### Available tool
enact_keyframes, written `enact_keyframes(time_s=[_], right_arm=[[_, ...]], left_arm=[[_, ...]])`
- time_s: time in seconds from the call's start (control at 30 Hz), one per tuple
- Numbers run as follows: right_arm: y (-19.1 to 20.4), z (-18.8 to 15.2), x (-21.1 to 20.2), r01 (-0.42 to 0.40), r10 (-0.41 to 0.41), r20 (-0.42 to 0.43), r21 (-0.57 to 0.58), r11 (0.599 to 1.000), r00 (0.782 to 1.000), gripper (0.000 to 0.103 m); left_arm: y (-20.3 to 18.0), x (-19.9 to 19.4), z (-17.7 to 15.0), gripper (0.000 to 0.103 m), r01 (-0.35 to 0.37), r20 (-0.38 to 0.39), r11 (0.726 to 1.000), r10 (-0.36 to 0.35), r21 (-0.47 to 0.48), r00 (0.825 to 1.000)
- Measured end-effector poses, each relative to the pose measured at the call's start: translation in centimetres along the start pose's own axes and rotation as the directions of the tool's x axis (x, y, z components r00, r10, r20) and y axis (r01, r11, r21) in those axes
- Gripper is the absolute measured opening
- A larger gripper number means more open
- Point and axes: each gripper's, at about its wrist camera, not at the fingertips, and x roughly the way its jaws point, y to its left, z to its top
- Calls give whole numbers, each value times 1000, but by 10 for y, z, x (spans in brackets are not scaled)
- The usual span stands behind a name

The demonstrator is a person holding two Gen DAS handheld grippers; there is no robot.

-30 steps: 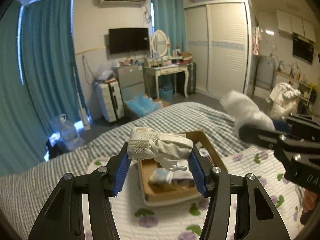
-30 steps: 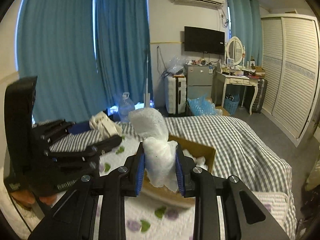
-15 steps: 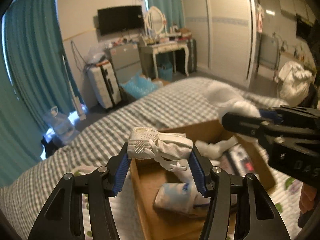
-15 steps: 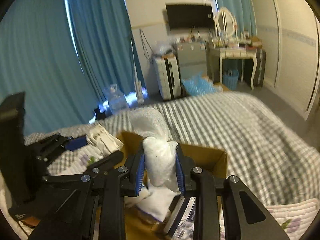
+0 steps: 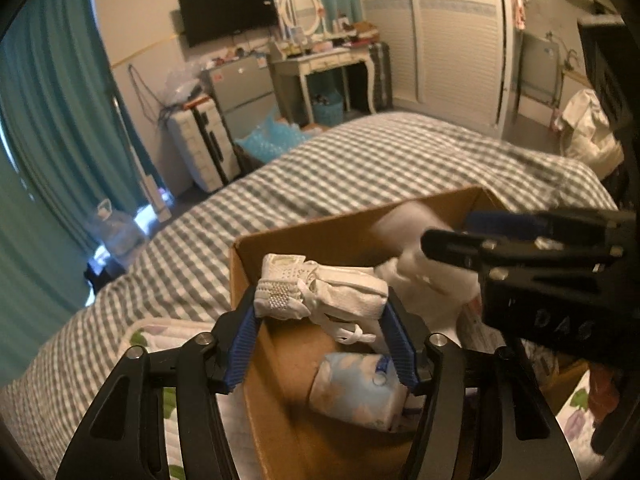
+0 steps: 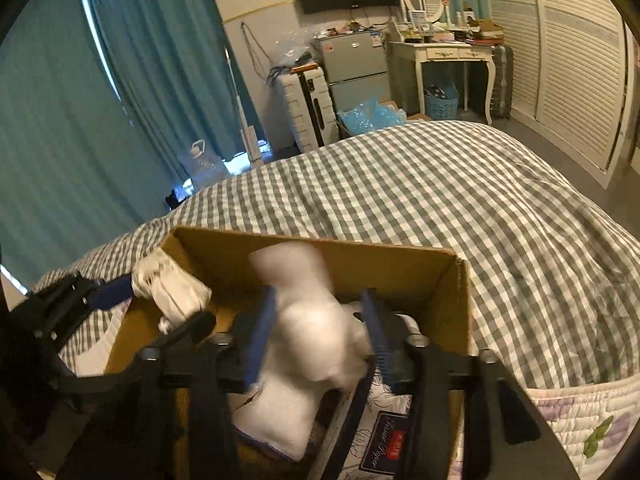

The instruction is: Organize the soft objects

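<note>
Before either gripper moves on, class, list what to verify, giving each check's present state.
1. Left gripper above cardboard box: ok.
2. Left jaws, just opening, free of white bundle: cannot tell; it sits between them.
3. Right gripper jaws, just opening, clear of fluffy white item: ok.
4. Fluffy white item above box: ok.
5. Bare box floor beneath bundle: ok.

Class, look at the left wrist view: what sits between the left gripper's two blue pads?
A white glove bundle spans the gap of the left gripper, above the cardboard box; the jaws have just been opening.
</note>
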Motion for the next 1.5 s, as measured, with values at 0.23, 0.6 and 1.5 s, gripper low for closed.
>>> enact_keyframes(time_s=[0.23,0.6,1.5], right_arm=[[3,13,-49,17,-19,65,22,1000,998,53],[41,45,-259,86,-81,286,-4,996,955,58],[100,-156,-352,139,-49,707,-70,988,705,103]], left_arm=[[-4,-40,9,99,-51,95,998,53,-22,994],[-2,-246,41,99,-143,431,984,176,-107,885],[25,-330,-93,103,-64,649,975,191,-215,736]])
